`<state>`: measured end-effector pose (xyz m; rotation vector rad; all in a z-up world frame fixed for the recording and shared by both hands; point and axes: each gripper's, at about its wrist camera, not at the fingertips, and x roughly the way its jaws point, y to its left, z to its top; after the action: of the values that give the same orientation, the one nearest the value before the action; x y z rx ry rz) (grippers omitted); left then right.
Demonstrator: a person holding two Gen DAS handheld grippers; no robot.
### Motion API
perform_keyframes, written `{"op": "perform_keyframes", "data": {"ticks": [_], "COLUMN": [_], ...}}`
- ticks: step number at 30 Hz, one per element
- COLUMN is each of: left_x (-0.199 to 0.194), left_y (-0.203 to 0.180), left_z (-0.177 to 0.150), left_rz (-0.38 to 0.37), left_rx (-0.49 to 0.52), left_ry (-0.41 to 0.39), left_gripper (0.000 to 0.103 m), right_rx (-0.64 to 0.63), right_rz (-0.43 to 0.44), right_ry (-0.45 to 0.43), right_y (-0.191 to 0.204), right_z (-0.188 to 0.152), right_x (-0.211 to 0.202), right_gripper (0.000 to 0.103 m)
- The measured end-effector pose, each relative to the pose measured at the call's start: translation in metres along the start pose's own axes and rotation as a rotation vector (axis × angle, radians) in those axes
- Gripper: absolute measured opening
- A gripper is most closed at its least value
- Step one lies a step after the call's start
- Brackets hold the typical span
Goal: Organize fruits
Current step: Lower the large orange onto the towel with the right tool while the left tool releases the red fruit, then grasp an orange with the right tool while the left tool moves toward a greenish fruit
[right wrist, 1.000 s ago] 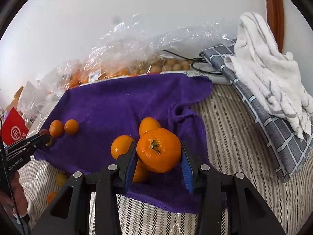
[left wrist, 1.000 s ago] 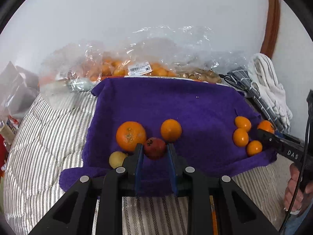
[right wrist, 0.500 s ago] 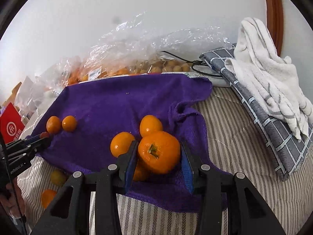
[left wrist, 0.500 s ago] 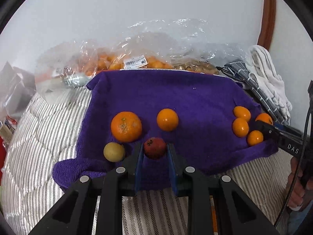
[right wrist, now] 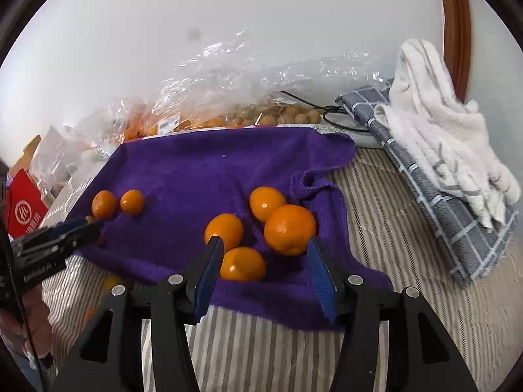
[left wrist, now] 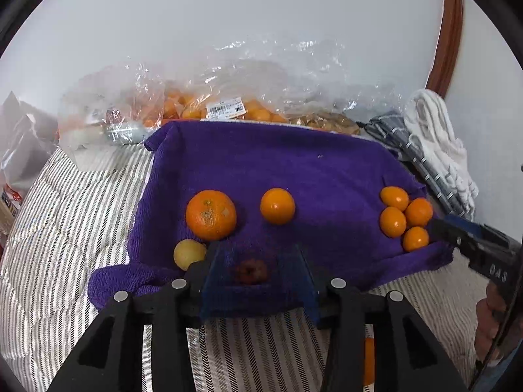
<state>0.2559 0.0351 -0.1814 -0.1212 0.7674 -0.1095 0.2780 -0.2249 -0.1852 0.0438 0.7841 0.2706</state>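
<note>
Fruits: a large orange [left wrist: 210, 214] and a smaller mandarin [left wrist: 277, 205] lie apart on the purple towel [left wrist: 294, 170]; a cluster of four touching mandarins [left wrist: 404, 217] sits at 3 o'clock on the towel near its right edge.
Surface: the towel is spread over a striped quilted bed cover [left wrist: 59, 228], against a plain white wall [left wrist: 228, 16]; a brown curved frame [left wrist: 447, 29] rises at 1 o'clock.
Surroundings: clear plastic bags of fruit [left wrist: 209, 104] lie along the wall at 12 o'clock; a white towel [right wrist: 447, 137] rests on a grey checked cloth [right wrist: 434, 183] at 2 o'clock in the right wrist view; a red box [right wrist: 24, 210] stands at 9 o'clock there.
Left hand-held gripper [left wrist: 255, 272]: jaws spread, blurred, holding nothing; a small dark red fruit [left wrist: 251, 271] lies on the towel between them, and a yellow fruit [left wrist: 189, 254] sits just beside the left finger.
Right hand-held gripper [right wrist: 264, 261]: jaws wide apart, holding nothing; one mandarin [right wrist: 242, 264] lies between the fingers, a bigger orange [right wrist: 289, 229] is by the right fingertip, another mandarin [right wrist: 224, 231] at the left fingertip.
Looks: the fruit is glossy orange; the large orange has a speckled skin.
</note>
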Motion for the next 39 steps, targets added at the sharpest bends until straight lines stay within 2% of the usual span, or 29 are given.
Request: {"op": "perform_keyframes", "data": {"ticks": [2,5,7,11,14,17,20,26,31,34,37,39], "left_x": [-0.005,-0.008,-0.01,-0.028,-0.047,-0.058,-0.062,-0.051,-0.051,-0.051,-0.051,-0.05], "left_y": [0.002,0.009,0.017,0.035,0.048,0.06,0.076,0.089,0.081,0.081,0.08,0.08], "left_z": [-0.001,-0.005,-0.006,-0.018,-0.036,-0.049,-0.056,-0.059,-0.06,-0.061,-0.061,-0.061], "left_rz": [0.0,0.052,0.05,0.025,0.023,-0.025,-0.056,-0.076,-0.075,-0.076,-0.078,-0.08], "left_rx": [0.001,0.018,-0.006,-0.029,-0.022,-0.042,-0.102,-0.184,-0.15,-0.145,-0.153,-0.148], "left_ry": [-0.029,-0.053,-0.054,-0.086,-0.111,-0.095,-0.082,-0.022,-0.028,-0.023,-0.026,-0.019], "left_gripper": [0.042,0.043,0.043,0.043,0.049,0.051,0.052,0.051,0.051,0.051,0.051,0.051], "right_rx": [-0.023,-0.021,0.008,-0.014,-0.04,-0.067,-0.111,-0.178,-0.197,-0.209,-0.238,-0.236], "right_rz": [-0.019,-0.056,0.004,0.047,0.099,0.187,0.24,0.222,0.198,0.181,0.159,0.165], "right_ry": [-0.01,0.018,0.034,0.037,0.06,0.065,0.07,0.122,0.16,0.156,0.141,0.14], "right_y": [0.006,0.014,0.018,0.034,0.051,0.071,0.093,0.12,0.128,0.133,0.137,0.136], "right_z": [-0.004,-0.01,-0.016,-0.029,-0.039,-0.046,-0.053,-0.062,-0.068,-0.072,-0.073,-0.074], "right_x": [-0.011,-0.022,-0.031,-0.039,-0.039,-0.041,-0.04,-0.019,-0.001,0.006,0.005,0.004], "right_gripper": [0.053,0.053,0.053,0.053,0.053,0.053,0.058,0.059,0.058,0.054,0.041,0.04]}}
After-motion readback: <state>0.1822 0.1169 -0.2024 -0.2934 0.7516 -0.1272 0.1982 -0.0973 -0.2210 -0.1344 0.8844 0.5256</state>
